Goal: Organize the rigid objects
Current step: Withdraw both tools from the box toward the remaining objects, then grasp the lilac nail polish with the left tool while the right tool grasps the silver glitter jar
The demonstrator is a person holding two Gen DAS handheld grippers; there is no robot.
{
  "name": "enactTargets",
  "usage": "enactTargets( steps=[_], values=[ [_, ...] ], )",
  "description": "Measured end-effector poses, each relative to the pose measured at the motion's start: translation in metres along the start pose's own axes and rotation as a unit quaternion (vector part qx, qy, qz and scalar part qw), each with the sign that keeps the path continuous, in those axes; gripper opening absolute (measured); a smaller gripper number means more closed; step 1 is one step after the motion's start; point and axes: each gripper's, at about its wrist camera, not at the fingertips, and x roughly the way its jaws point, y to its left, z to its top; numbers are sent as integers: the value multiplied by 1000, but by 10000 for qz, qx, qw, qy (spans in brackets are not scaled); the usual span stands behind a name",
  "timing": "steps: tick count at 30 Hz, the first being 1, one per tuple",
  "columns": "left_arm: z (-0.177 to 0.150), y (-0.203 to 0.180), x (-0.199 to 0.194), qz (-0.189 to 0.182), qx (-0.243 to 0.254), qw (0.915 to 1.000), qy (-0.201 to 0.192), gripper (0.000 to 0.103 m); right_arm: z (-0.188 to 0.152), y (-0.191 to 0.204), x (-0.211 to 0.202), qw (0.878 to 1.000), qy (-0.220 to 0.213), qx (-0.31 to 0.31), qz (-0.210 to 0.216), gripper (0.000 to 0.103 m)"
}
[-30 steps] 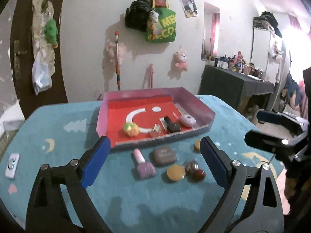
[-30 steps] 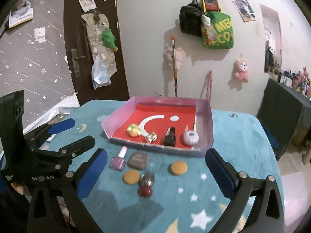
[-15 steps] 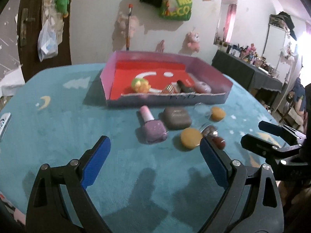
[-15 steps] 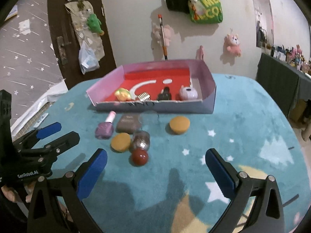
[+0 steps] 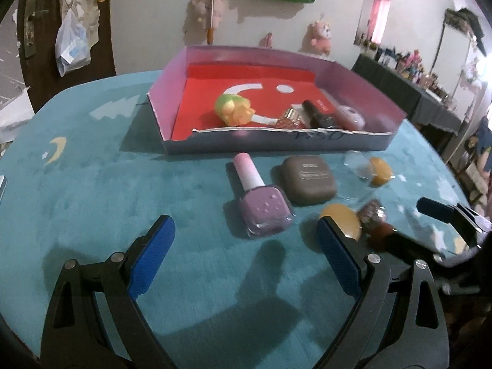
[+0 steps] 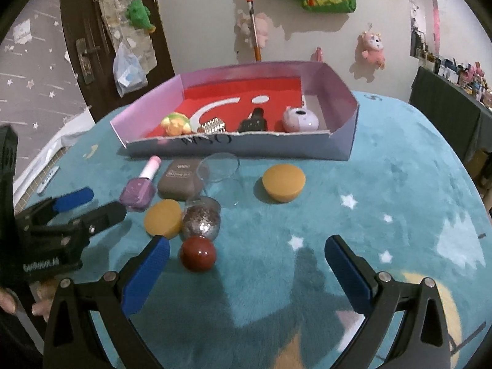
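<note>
Your left tongs (image 5: 246, 258) are gaping wide and gripping nothing, hovering just short of the purple polish bottle (image 5: 261, 203). Your right tongs (image 6: 246, 273) are spread just as wide and empty, with the red ball (image 6: 197, 253) sitting just inside the left finger. Four things are lying in the pink box (image 6: 335, 146): a yellow-green toy (image 6: 176, 123), a studded piece (image 6: 212, 126), a black bottle (image 6: 253, 121) and a lilac round case (image 6: 299, 120). Seven are waiting on the teal cloth (image 6: 384, 184) before it: the polish bottle, a brown case (image 6: 180, 181) with print too small to read, two orange pucks (image 6: 283, 182) (image 6: 163, 218), a clear cup (image 6: 219, 169), a glitter jar (image 6: 201, 221) and the ball. Dark handwriting is showing on the box's torn front wall, illegible. Open cloth is lying to the right of the cluster.
</note>
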Motion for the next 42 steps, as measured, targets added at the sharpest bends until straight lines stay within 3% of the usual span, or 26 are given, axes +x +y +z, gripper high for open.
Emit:
enactTargets(
  steps=[7, 20, 22, 24, 26, 28, 31, 35, 36, 42],
  values=[
    [14, 3, 32, 212, -9, 9986, 486, 94, 5, 3, 18, 9989, 462, -54, 33, 103],
    [14, 16, 27, 311, 270, 9981, 464, 95, 14, 5, 26, 9980, 568, -280, -7, 103],
    [18, 12, 27, 309, 389, 9980, 397, 92, 15, 8, 26, 9978, 540, -385, 62, 97],
    [21, 10, 28, 254, 443, 9981, 354, 92, 15, 13, 26, 9972, 518, -530, 30, 85],
    [23, 8, 30, 170, 468, 9981, 376, 84, 14, 17, 26, 9966, 505, -653, -15, 79],
    [23, 7, 34, 127, 486, 9977, 446, 68, 13, 21, 25, 9960, 476, -750, 30, 72],
    [23, 3, 36, 102, 544, 9976, 404, 60, 11, 26, 23, 9950, 434, -893, 79, 59],
    [24, -2, 36, -96, 589, 9976, 352, 40, 8, 32, 22, 9936, 395, -1023, 254, 33],
    [23, -3, 35, -129, 594, 9976, 342, 34, 8, 31, 21, 9937, 391, -1022, 262, 33],
    [21, -5, 26, -234, 534, 9979, 267, 34, 8, 23, 13, 9951, 246, -894, 344, 32]
  ],
)
